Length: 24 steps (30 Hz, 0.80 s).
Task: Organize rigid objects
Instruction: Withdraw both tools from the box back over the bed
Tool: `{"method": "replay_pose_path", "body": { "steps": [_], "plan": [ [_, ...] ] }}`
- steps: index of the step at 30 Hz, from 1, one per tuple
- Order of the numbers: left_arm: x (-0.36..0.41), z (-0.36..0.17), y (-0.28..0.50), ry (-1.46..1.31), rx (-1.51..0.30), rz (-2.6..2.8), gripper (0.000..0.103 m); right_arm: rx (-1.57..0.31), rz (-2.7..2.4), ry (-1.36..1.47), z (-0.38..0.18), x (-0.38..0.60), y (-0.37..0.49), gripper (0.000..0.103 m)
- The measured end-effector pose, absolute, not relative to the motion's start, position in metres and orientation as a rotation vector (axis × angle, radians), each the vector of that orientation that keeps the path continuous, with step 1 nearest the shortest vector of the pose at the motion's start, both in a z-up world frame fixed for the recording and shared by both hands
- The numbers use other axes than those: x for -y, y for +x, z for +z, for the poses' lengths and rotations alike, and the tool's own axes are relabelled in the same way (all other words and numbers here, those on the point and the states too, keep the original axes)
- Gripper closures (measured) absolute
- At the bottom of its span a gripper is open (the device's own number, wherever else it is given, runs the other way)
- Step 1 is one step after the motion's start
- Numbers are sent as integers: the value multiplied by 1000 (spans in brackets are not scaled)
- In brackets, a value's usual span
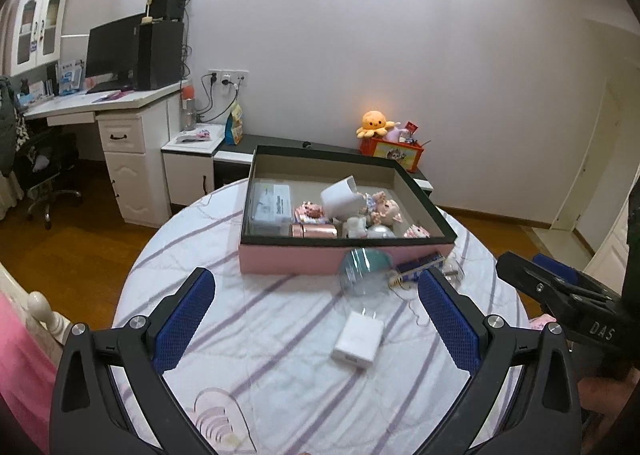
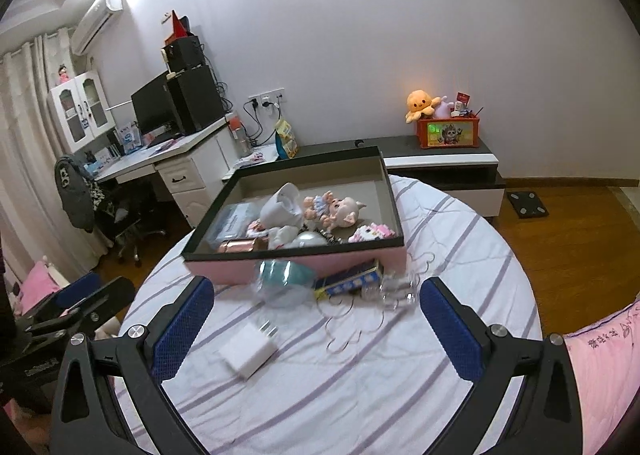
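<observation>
A pink box (image 1: 312,255) (image 2: 224,269) with a dark rim stands on the round table and holds a doll (image 2: 336,211), a white cup (image 1: 340,195), a rose-gold tube (image 1: 314,231) and other small items. In front of it lie a clear bottle with a teal cap (image 1: 362,271) (image 2: 284,279), a blue box (image 1: 420,263) (image 2: 348,279) and a white charger (image 1: 358,339) (image 2: 250,349). My left gripper (image 1: 316,315) is open above the cloth, with the charger between its fingers' lines. My right gripper (image 2: 316,319) is open too, holding nothing.
A striped white cloth (image 1: 280,315) covers the table. Thin wire loops (image 2: 348,323) and small clear pieces (image 2: 396,291) lie right of the blue box. A white desk with a monitor (image 1: 116,51) stands at the left, a low cabinet with an orange toy bin (image 1: 396,151) behind.
</observation>
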<state>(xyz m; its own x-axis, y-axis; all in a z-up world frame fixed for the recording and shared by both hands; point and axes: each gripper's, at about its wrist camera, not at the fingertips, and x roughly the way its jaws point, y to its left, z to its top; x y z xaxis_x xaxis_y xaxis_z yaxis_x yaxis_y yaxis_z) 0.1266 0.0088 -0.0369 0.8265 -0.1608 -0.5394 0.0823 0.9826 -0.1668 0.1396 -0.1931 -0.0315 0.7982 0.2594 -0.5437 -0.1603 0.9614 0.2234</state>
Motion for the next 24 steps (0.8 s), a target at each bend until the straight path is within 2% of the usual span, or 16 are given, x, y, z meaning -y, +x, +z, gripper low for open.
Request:
{"method": "replay_pose_path", "body": {
  "steps": [13, 24],
  "plan": [
    [-3, -48, 74, -120, -582, -114, 0, -591, 214, 144, -46, 184, 79, 0],
    [-9, -56, 53, -111, -594, -103, 0, -602, 218, 137, -51, 182, 64, 0]
  ]
}}
